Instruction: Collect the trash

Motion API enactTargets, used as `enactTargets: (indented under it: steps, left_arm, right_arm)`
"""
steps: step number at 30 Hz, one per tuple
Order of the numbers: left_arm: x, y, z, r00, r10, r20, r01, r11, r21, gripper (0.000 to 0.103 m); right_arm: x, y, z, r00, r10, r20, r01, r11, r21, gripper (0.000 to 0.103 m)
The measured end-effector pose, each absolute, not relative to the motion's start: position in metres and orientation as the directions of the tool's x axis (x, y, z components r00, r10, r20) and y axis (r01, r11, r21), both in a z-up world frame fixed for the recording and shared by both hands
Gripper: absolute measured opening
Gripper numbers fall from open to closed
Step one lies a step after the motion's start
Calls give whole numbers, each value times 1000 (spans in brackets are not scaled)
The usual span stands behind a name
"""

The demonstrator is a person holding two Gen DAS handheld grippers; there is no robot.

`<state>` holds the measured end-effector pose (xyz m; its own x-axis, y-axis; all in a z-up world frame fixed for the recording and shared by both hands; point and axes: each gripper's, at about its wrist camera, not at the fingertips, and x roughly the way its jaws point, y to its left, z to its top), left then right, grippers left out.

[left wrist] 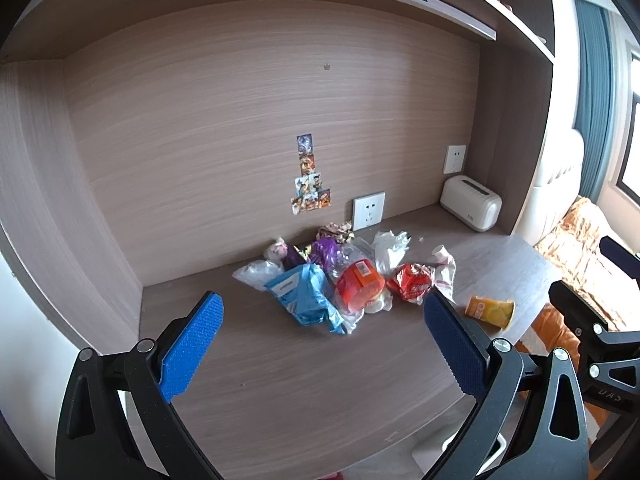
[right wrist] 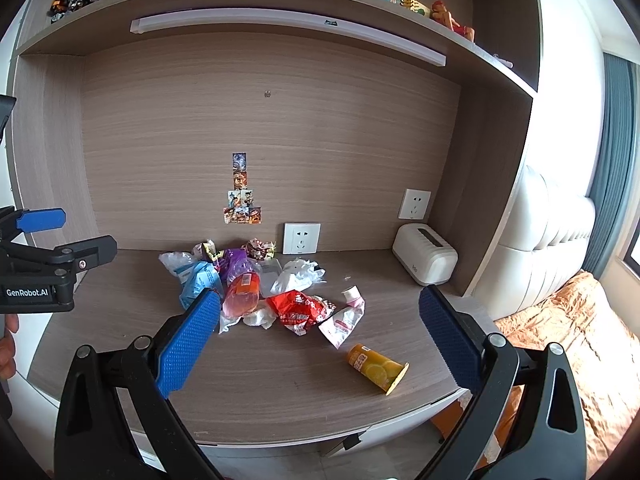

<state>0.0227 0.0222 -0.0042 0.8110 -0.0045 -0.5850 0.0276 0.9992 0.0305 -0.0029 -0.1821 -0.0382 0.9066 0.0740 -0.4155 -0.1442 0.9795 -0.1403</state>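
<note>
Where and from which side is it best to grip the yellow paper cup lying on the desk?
Probably grip the yellow paper cup across its middle from above, jaws spanning its sides. It lies on its side, apart from the trash pile, open mouth toward the desk edge.

**Trash: one pile plus one stray cup on the desk**

Pile sits mid-desk, near the back panel. Blue foil pouch (right wrist: pixel 199 280) at its 9 o'clock edge, crumpled. Orange-labelled clear bottle (right wrist: pixel 243 292) just right of it, lying down, touching it. Red wrapper (right wrist: pixel 298 310) at 5 o'clock, crushed flat. White plastic bag (right wrist: pixel 298 276) at 2 o'clock, bunched. Purple wrapper (right wrist: pixel 236 260) at 12. Pink-white sachet (right wrist: pixel 344 320) trails off toward 4. Orange paper cup (right wrist: pixel 378 368) lies on its side, apart, at 5 o'clock near the front edge.
</note>
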Motion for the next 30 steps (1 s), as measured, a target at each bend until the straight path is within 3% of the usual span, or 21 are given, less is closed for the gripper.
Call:
enactTargets:
  steps: [30]
  left_arm:
    - [53, 30, -29, 779, -66, -623, 90, 996, 7, 99]
  right_arm:
    - [22, -171, -57, 882, 69, -466, -130, 986, -101, 99]
